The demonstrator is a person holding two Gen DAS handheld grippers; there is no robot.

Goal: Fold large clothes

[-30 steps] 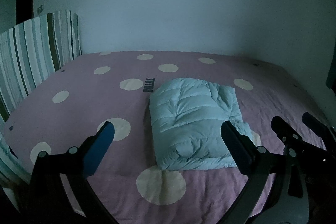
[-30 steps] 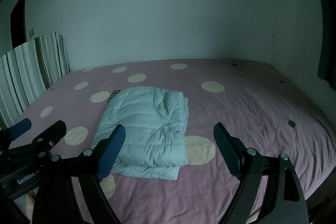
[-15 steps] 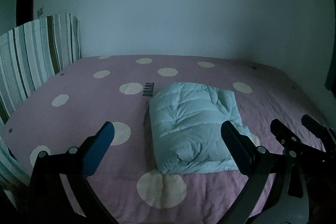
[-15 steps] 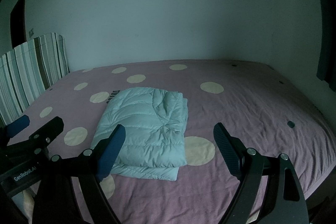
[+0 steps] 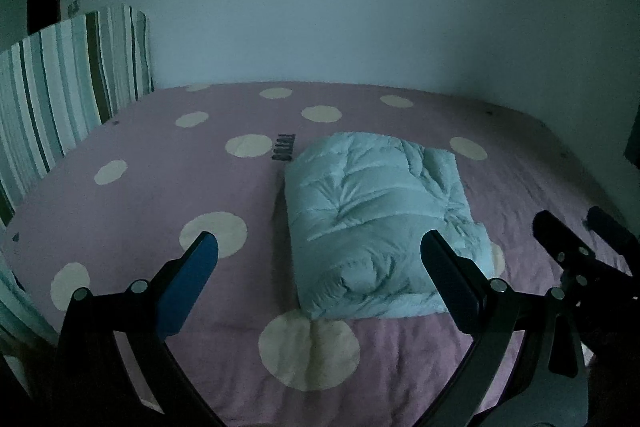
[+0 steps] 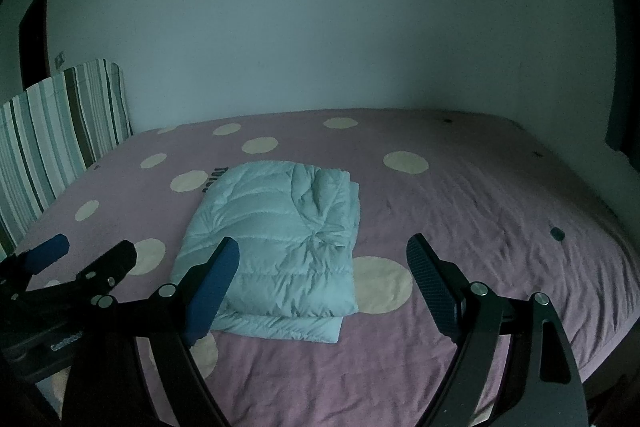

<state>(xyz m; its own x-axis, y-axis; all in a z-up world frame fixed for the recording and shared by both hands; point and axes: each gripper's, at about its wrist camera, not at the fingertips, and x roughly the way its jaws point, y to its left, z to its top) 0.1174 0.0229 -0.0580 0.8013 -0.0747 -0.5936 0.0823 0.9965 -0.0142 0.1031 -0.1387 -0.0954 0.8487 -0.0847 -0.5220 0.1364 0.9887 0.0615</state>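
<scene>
On the bed (image 5: 120, 211): folded puffer jacket (image 5: 376, 227).
Soft, light, springy; grasp its corners. Left gripper (image 5: 320, 259) and right gripper (image 6: 324, 263) gape, empty.

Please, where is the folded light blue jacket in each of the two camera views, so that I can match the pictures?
Left wrist view: the jacket lies right of center on the bed, its near corner behind the right finger of the open left claw.
Right wrist view: the jacket lies left of center, partly behind the left finger of the open right claw.
Shared landmark: the striped headboard at the left edge.
</scene>
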